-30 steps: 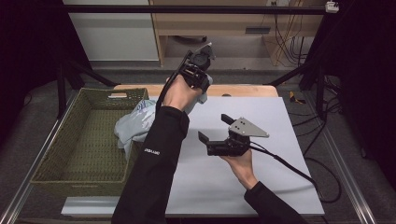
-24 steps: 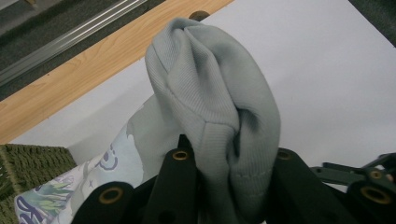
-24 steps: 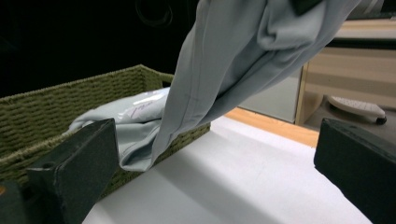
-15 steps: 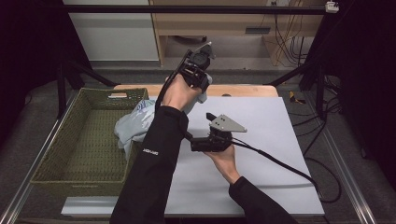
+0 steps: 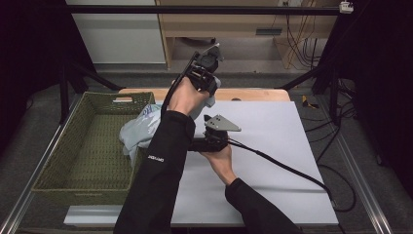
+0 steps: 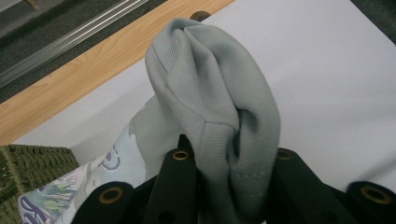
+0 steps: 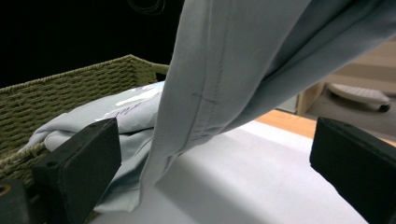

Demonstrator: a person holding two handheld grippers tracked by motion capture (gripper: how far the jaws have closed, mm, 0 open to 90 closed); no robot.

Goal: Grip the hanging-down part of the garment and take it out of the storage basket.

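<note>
A pale grey-blue garment (image 5: 132, 132) with a printed front lies heaped over the near corner of a green woven basket (image 5: 73, 146). One end rises to my left gripper (image 5: 203, 79), held high over the table's far edge. In the left gripper view that gripper (image 6: 229, 156) is shut on a bunched ribbed fold of the garment (image 6: 210, 84). My right gripper (image 5: 197, 145) sits low on the table, pointing left, partly behind the left forearm. In the right gripper view it (image 7: 215, 154) is open wide, and the hanging cloth (image 7: 224, 70) drops between its two pads without touching either.
A white sheet (image 5: 277, 146) covers the table, with a wooden strip (image 5: 253, 94) along the far edge. The right gripper's black cable (image 5: 285, 169) trails across the sheet to the right. The basket's wall (image 7: 70, 88) stands close to the right gripper's left side.
My right gripper has slid left across the table toward the hanging cloth and now sits under the left forearm. The left gripper has stayed raised with the garment.
</note>
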